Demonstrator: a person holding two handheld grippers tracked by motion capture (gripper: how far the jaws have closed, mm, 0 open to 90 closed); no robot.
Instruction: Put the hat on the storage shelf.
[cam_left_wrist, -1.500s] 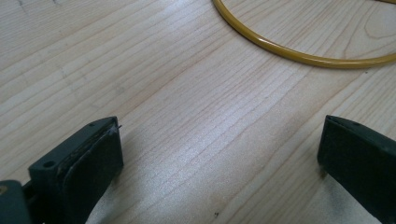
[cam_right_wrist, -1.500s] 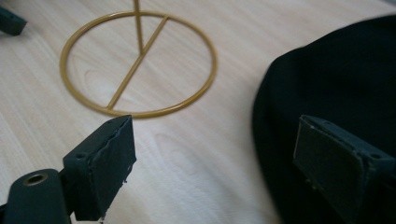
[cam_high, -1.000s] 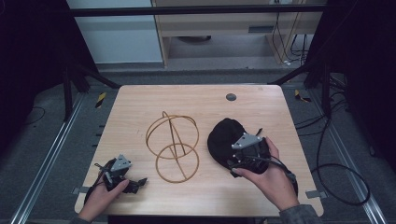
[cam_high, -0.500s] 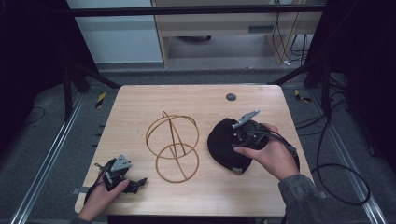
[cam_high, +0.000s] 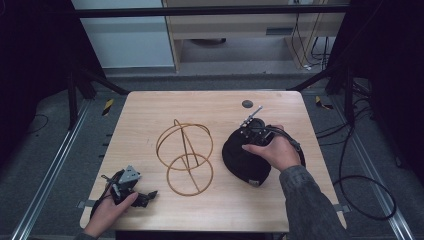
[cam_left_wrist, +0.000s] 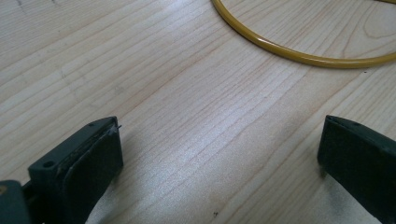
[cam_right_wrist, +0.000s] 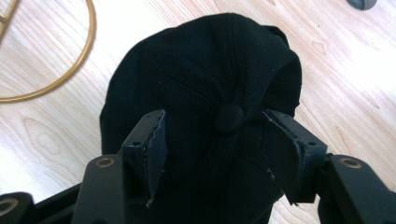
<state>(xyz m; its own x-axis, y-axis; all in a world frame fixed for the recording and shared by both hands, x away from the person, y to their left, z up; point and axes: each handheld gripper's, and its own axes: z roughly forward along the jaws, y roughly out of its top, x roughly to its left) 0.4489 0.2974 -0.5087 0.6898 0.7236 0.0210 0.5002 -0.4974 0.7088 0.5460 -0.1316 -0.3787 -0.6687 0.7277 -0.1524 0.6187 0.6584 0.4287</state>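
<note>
A black cap (cam_high: 245, 162) lies crown up on the right half of the wooden table (cam_high: 145, 115). My right gripper (cam_high: 245, 140) is lowered over its far part. In the right gripper view the gripper (cam_right_wrist: 215, 116) straddles the top button of the cap (cam_right_wrist: 201, 60); the jaws have just been closing, and their inner faces still show bare beside the fabric. A gold wire stand (cam_high: 185, 155) of hoops sits at the table's middle. My left gripper (cam_high: 145, 195) rests open near the front left corner, with bare wood between its jaws (cam_left_wrist: 219, 126) and a hoop of the stand (cam_left_wrist: 280, 49) just ahead.
A small dark round disc (cam_high: 247, 104) lies near the table's far edge, beyond the cap, and shows as the disc (cam_right_wrist: 362, 3) at the top right of the right gripper view. A cable (cam_high: 350, 185) trails off the table's right side to the floor.
My right hand has moved away from the person, from the cap's near side up over its crown, and its jaws have narrowed. The left hand and the stand have stayed put.
</note>
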